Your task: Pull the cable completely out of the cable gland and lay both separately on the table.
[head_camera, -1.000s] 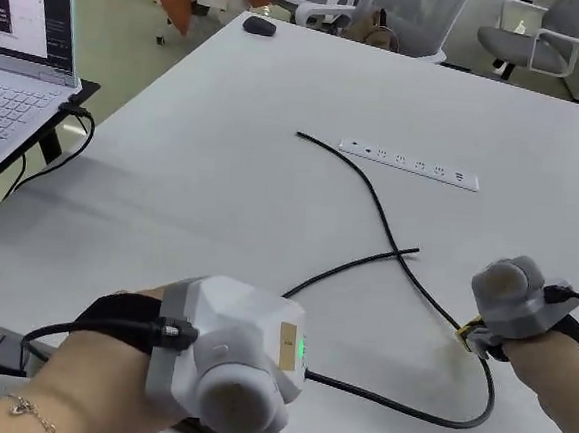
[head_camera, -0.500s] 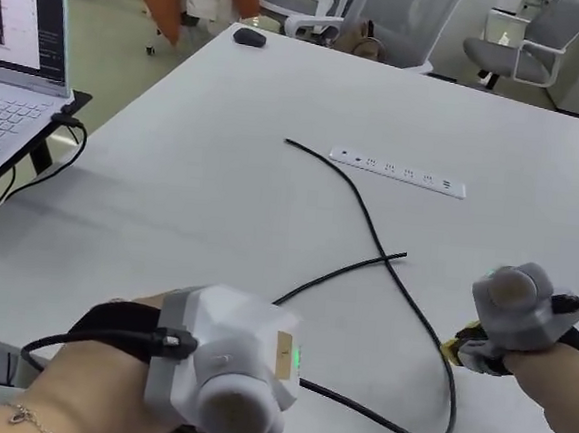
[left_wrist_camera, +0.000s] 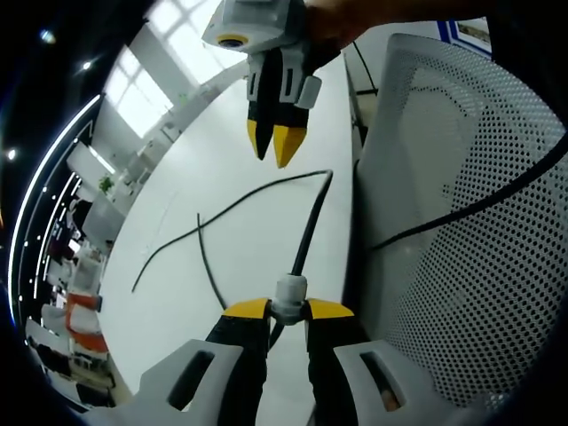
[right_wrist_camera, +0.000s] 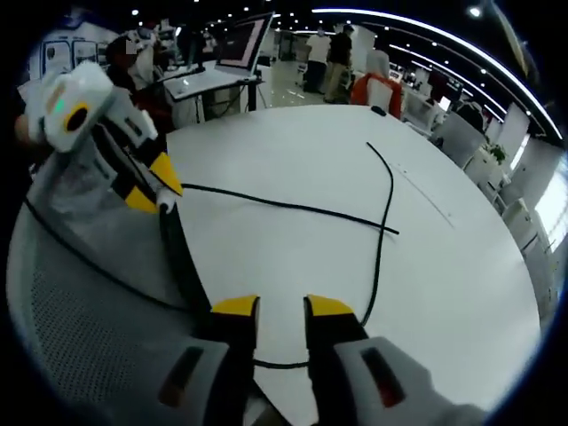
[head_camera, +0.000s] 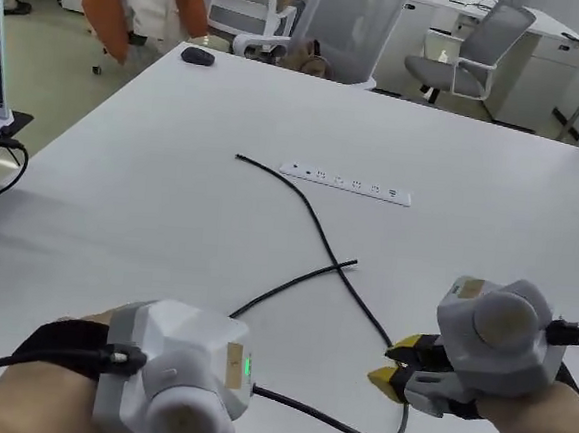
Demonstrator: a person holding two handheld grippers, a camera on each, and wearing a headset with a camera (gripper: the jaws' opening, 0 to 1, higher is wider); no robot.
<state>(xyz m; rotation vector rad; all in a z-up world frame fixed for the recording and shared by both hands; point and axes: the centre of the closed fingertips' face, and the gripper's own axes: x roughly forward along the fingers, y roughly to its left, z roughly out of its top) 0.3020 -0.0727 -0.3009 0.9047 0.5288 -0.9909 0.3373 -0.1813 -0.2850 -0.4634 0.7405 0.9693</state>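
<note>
Left gripper view: the left gripper [left_wrist_camera: 288, 310] has its jaws pinched on the small white plastic cable gland [left_wrist_camera: 290, 295]. The thin black cable [left_wrist_camera: 306, 232] runs out of the gland's front across the white table [head_camera: 171, 197]. A second ago the right gripper [left_wrist_camera: 275, 146] was clamped on the cable beyond the gland. Now it hovers off the cable, jaws slightly parted and apparently empty. The cable looks still threaded through the gland, so another grip and pull is probably needed.

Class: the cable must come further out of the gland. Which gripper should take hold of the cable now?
Right. The left gripper is shut on the cable gland, so it should keep hold. The right gripper holds nothing, its jaws slightly apart, close to the cable where it loops.
</note>
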